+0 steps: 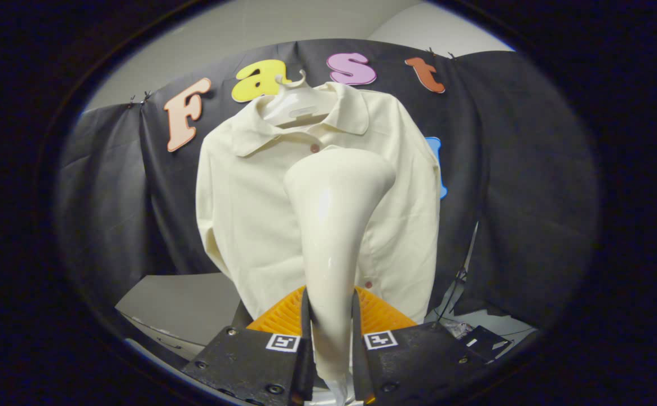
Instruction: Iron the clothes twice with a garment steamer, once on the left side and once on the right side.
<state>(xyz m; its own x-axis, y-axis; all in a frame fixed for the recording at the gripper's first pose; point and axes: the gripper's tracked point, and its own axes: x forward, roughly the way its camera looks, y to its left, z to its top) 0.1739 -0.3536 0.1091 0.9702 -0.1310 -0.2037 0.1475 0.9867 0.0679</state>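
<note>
1. Cream plastic is what sits nearest: the garment steamer, its narrow handle rising from between the two black fingers and flaring into a broad head higher up.
2. The gripper is clamped on that handle, one finger pressed against each side, so the steamer is firmly pinched and held upright.
3. Just behind the fingers an orange ribbed piece fans out to both sides of the handle; what it belongs to I cannot say for sure.
4. Beyond the steamer hangs the shirt, pale cream, on a white hanger, its collar open and its front facing the steamer. The steamer head sits in front of the middle of the chest, near the buttoned placket.
5. Whether the head touches the cloth or stands a little off it is hard to judge, since both are nearly the same colour.
6. As for progress: the steamer is picked up and brought to the shirt, but the head is centred, not over either side. I would guess both passes, left and right, are yet to be made, though nothing on the fabric proves it.
7. A pale table surface lies below the shirt.
</note>
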